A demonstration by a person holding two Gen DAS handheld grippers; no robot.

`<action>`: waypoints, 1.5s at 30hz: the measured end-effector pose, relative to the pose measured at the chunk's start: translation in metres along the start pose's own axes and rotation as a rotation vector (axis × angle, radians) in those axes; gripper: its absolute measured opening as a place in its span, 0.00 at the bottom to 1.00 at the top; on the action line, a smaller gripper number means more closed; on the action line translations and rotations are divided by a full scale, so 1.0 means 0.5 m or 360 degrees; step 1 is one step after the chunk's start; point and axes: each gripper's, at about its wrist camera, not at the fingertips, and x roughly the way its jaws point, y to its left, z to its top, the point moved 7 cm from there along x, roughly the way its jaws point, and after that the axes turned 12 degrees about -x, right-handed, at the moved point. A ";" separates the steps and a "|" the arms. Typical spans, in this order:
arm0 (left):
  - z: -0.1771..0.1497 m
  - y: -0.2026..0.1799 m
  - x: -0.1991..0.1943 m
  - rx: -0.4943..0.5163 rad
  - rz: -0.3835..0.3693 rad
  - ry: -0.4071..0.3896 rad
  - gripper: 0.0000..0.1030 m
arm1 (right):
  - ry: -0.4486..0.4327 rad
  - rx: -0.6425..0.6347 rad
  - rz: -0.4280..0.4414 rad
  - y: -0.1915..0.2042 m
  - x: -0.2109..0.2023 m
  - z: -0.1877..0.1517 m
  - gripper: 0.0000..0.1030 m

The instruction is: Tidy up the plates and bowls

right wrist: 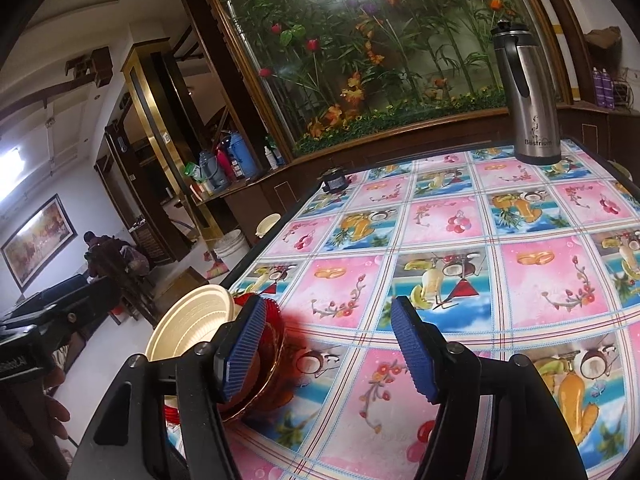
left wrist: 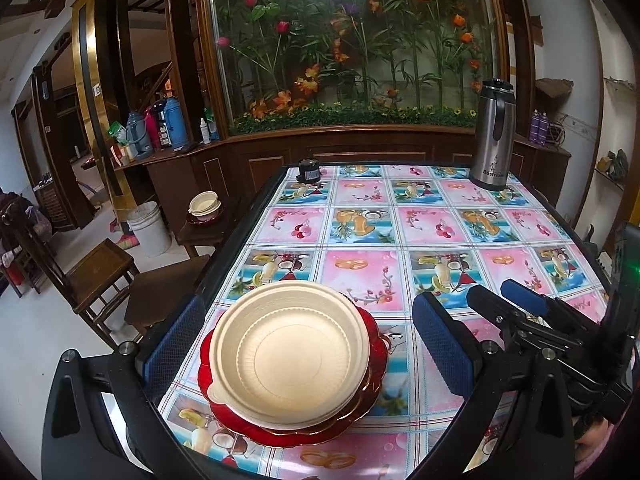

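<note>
A cream bowl sits on a stack of red plates near the table's front left corner. My left gripper is open, its blue pads on either side of the stack and holding nothing. My right gripper is open and empty just right of the stack; it also shows in the left wrist view. In the right wrist view the cream bowl and red plates lie partly behind my left pad. A second cream bowl on a red plate stands on a side stool beyond the table's left edge.
A steel thermos stands at the table's far right. A small black device sits at the far edge. The table has a patterned fruit cloth. Wooden chairs and a white bucket stand left of the table.
</note>
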 end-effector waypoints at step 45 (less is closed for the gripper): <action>-0.038 0.166 -0.001 -0.0270 0.0346 -0.0101 1.00 | -0.0049 -0.0304 0.0235 0.224 -0.006 0.006 0.72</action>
